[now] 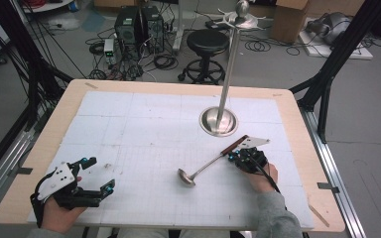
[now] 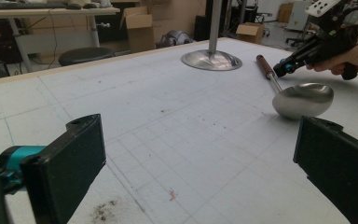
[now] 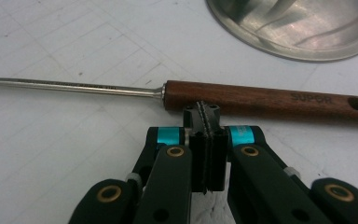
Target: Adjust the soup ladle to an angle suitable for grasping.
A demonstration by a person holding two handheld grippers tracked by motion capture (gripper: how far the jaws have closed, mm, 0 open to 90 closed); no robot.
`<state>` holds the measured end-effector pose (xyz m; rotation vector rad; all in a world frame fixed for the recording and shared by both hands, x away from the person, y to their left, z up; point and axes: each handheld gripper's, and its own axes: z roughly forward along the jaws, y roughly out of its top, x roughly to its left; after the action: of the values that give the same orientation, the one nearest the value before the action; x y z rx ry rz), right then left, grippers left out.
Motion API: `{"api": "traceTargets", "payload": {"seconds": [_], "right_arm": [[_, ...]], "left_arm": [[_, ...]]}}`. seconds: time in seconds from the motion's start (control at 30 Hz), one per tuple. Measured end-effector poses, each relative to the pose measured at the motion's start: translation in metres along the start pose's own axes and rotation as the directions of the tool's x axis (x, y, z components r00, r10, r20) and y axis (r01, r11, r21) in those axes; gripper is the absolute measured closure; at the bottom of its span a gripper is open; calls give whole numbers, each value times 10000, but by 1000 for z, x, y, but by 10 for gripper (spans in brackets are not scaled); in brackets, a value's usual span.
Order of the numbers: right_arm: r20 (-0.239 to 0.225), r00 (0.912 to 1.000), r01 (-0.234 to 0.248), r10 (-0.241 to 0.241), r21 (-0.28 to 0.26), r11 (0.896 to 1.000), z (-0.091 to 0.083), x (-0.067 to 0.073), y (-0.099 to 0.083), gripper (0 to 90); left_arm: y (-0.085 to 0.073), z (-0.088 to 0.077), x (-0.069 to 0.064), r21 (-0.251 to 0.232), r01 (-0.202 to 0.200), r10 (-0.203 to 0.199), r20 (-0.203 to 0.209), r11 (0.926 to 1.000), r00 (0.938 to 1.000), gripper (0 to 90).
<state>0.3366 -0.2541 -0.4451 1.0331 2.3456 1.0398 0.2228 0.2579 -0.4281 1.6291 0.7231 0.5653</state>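
Note:
A steel ladle (image 1: 209, 163) with a brown wooden handle lies flat on the white mat, its bowl pointing toward the near side. In the right gripper view the wooden handle (image 3: 261, 100) runs across just beyond my right gripper (image 3: 204, 114). That gripper is shut with nothing between its pads, and its tips sit right at the handle's near side. From above, the right gripper (image 1: 234, 157) is beside the handle. My left gripper (image 1: 100, 173) rests open at the near left corner, its jaws wide apart around bare mat (image 2: 200, 172). Farther off in its view are the ladle's bowl (image 2: 303, 99) and the right gripper (image 2: 284, 69).
A tall steel stand (image 1: 230, 64) with hooks at its top rises from a round base (image 1: 219, 121) just beyond the ladle; its base (image 3: 298, 28) lies close behind the handle. The white gridded mat (image 1: 144, 124) covers the wooden table. A stool and cables sit behind.

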Motion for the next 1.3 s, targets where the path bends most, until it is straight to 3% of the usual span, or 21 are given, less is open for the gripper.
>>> {"api": "traceTargets", "payload": {"seconds": [0.03, 0.07, 0.17, 0.23, 0.27, 0.33, 0.4, 0.47, 0.5, 0.53, 0.63, 0.97, 1.07, 1.13, 1.3], "right_arm": [[-178, 9998, -138, 134, -215, 9997, -3, 0, 1, 900], [-512, 9981, -391, 352, -762, 9963, -9, 2, 4, 900], [-903, 9955, -392, 299, -1033, 9939, -11, 7, 7, 900], [-1338, 9910, -61, -63, -922, 9957, -5, 22, 14, 900], [-1338, 9910, -61, -63, -922, 9957, -5, 22, 14, 900], [-1711, 9843, 292, -436, -860, 9959, 3, 39, 23, 900], [-1837, 9813, 434, -578, -812, 9958, 6, 45, 26, 900], [-2129, 9733, 727, -860, -696, 9949, 13, 56, 32, 900], [-2469, 9610, 1158, -1249, -511, 9920, 21, 67, 36, 900], [-2612, 9556, 1322, -1360, -323, 9907, 25, 73, 37, 900], [-2751, 9493, 1560, -1524, -87, 9877, 37, 82, 39, 900], [-2680, 9467, 1877, -1788, 76, 9822, 43, 88, 43, 900], [-2900, 9421, 1815, -1686, 176, 9832, 41, 88, 42, 900], [-3207, 9330, 1835, -1633, 337, 9824, 39, 89, 42, 900], [-3349, 9315, 1672, -1419, 477, 9848, 36, 90, 40, 900]], "left_arm": [[0, 0, 0, -24, 13, -13, 3, 10000, 10000, 25], [0, 0, 0, -38, 49, -49, -3, 10000, 10000, 25], [0, 0, 1, 19, -1, 1, -4, 10000, 10000, 25], [1, 0, -1, -13, 11, -11, 11, 10000, 10000, 25], [1, 0, -1, -13, 11, -11, 11, 10000, 10000, 25], [1, 1, -1, 0, -11, 11, 21, 10000, 10000, 25], [0, 1, -1, 23, -15, 15, 22, 10000, 10000, 25], [0, 0, -1, 2, 4, -4, 36, 10000, 10000, 25], [0, 0, -1, 30, 20, -20, 25, 10000, 10000, 25], [0, -1, -1, 22, 0, 0, 7, 10000, 10000, 25], [-1, -1, -1, 36, 36, -36, -21, 10000, 10000, 25], [-1, -2, -2, 101, 28, -27, -43, 9999, 10000, 25], [-1, -2, -2, 81, -16, 16, -11, 10000, 10000, 25], [-1, -2, -2, 92, 3, -3, -7, 10000, 10000, 25], [0, 1, -2, 92, -16, 15, 78, 10000, 10000, 25]]}}
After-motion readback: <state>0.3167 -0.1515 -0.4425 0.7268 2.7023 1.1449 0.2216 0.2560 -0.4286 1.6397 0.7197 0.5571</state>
